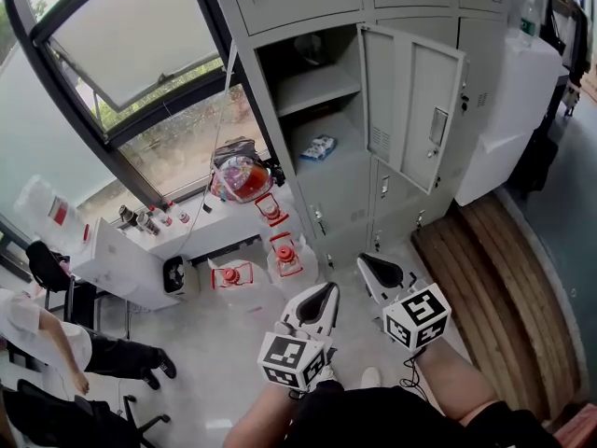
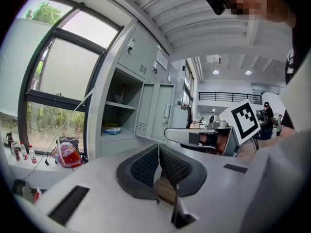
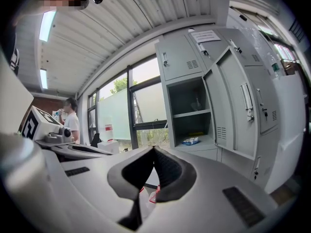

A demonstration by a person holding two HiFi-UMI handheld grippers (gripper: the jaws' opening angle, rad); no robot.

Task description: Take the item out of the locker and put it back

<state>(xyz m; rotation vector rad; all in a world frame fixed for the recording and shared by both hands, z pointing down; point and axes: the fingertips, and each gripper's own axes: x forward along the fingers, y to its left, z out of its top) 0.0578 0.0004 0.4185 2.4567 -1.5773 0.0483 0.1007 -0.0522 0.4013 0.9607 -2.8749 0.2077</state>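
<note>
Left hand-held gripper (image 1: 326,290) and right hand-held gripper (image 1: 367,263): jaws together, empty, well apart from locker (image 1: 340,192) | packet (image 1: 319,147): flat on lower shelf (image 1: 353,153), door (image 1: 410,110) open | handling: probably light, soft, crinkly; pinch one end seam

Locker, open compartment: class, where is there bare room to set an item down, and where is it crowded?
The upper shelf looks mostly bare, wall to wall. Below, the compartment floor is free between the blue packet and the open door. Crowded: the room's floor left of the locker, among red-capped jugs.
</note>
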